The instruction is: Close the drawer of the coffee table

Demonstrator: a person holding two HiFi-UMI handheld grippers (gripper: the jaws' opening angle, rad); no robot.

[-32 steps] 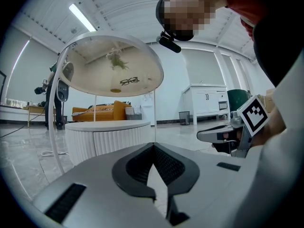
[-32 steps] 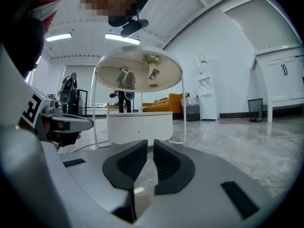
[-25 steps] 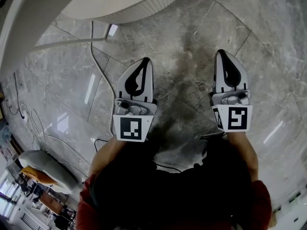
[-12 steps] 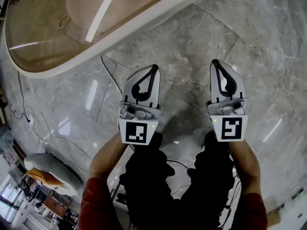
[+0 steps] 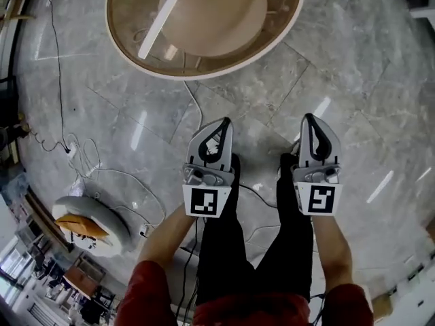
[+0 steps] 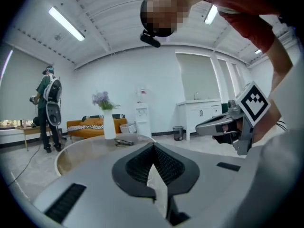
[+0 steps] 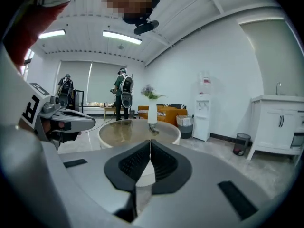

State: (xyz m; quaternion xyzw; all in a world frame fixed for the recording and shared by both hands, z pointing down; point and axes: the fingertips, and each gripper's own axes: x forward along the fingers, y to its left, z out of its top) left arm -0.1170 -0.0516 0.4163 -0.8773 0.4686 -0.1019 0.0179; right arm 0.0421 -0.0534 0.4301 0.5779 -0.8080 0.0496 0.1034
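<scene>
Both tongs are closed tip to tip and empty: your left tongs [image 5: 224,122], then your right tongs [image 5: 310,119], side by side above the marble floor [image 5: 353,80]. Ahead, well apart from them, stands the round glass-topped bench [image 5: 132,26] carrying a white vase [image 6: 109,127]; its drawer is hidden.

- Floor: glossy grey veined marble tiles [image 5: 340,60], with thin loose cables [image 5: 80,156] trailing at one side.
- Walls: plain white plaster [image 7: 223,65].
- Ceiling: white ribbed panels [image 6: 123,18] carrying long lit tube lights [image 6: 66,23].
- Far end: wide window with pale blinds [image 7: 97,82].
- Furniture:
  - orange sofa [image 6: 85,126]
  - white water dispenser [image 6: 142,112]
  - white sink cabinet [image 6: 204,118]
  - small dark waste bin [image 6: 178,133], just beside the cabinet
</scene>
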